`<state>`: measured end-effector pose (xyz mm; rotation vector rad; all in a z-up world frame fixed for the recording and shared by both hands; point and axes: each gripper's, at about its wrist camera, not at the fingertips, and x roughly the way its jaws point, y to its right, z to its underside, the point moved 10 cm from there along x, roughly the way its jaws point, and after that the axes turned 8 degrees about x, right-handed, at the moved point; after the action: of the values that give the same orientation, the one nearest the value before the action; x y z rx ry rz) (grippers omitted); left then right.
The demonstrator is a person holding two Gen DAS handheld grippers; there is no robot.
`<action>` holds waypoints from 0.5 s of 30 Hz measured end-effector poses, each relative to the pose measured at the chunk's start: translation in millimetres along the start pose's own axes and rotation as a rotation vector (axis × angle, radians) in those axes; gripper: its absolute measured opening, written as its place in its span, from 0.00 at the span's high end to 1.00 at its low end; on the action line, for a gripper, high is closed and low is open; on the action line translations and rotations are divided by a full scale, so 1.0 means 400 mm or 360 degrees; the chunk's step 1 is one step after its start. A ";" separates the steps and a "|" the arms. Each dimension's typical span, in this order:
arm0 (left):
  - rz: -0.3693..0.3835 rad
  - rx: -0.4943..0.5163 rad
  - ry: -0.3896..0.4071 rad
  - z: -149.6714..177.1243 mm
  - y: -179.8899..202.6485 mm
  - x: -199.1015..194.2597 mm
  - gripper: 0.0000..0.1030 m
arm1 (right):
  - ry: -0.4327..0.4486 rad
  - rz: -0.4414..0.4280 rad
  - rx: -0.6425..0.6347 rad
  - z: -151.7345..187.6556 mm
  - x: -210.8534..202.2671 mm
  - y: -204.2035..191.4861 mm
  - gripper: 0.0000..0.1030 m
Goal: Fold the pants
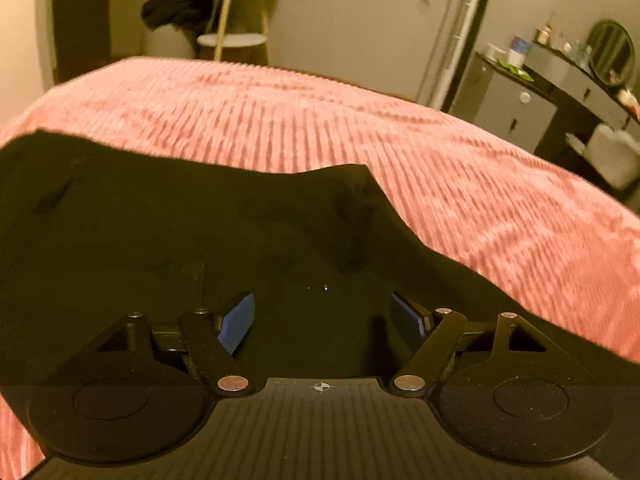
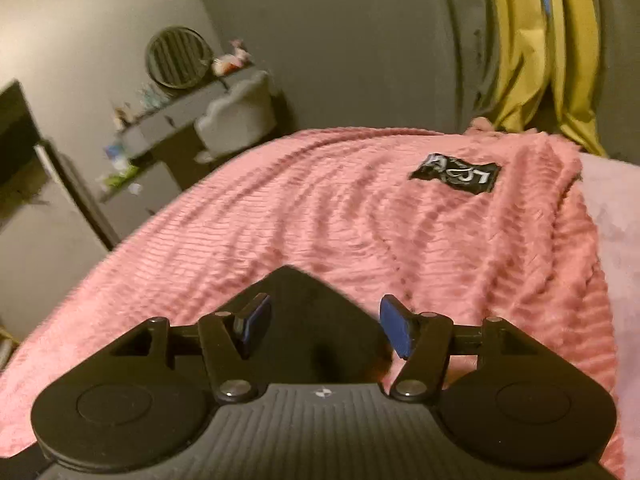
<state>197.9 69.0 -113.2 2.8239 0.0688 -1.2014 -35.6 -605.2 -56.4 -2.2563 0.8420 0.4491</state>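
The black pants (image 1: 180, 232) lie on a pink ribbed bedspread (image 1: 360, 132). In the left wrist view they fill the lower left, with a raised fold near the middle. My left gripper (image 1: 324, 320) is open, its blue pads (image 1: 237, 326) spread over the black cloth, holding nothing. In the right wrist view a pointed corner of the pants (image 2: 304, 300) lies on the bedspread (image 2: 320, 208) between the fingers. My right gripper (image 2: 324, 328) is open, pads on either side of that corner, not closed on it.
A black label patch (image 2: 458, 176) sits on the bedspread at the far right. Beyond the bed are a dresser with a round mirror (image 1: 610, 52), a white stool (image 1: 232, 42), dark clothes on a basket (image 1: 176, 4), and yellow curtains (image 2: 536, 40).
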 end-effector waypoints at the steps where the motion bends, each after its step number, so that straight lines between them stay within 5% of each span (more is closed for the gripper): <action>1: -0.0033 0.0049 0.0010 -0.007 0.002 0.008 0.22 | -0.0013 -0.0044 -0.0008 0.014 -0.007 -0.010 0.40; 8: -0.0185 0.0337 0.0049 -0.079 0.026 0.130 0.28 | -0.0274 -0.0372 -0.0033 0.188 0.035 -0.193 0.40; 12: -0.0258 0.0447 0.0092 -0.111 0.032 0.189 0.19 | -0.0457 -0.0412 -0.0006 0.294 0.087 -0.249 0.40; 15: -0.0323 0.0507 0.0125 -0.141 0.031 0.229 0.15 | -0.0467 -0.0405 -0.0016 0.311 0.093 -0.252 0.40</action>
<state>303.0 62.5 -139.6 3.2083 0.1887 -1.2366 50.0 -477.9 -116.0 -2.1976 0.3990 0.6443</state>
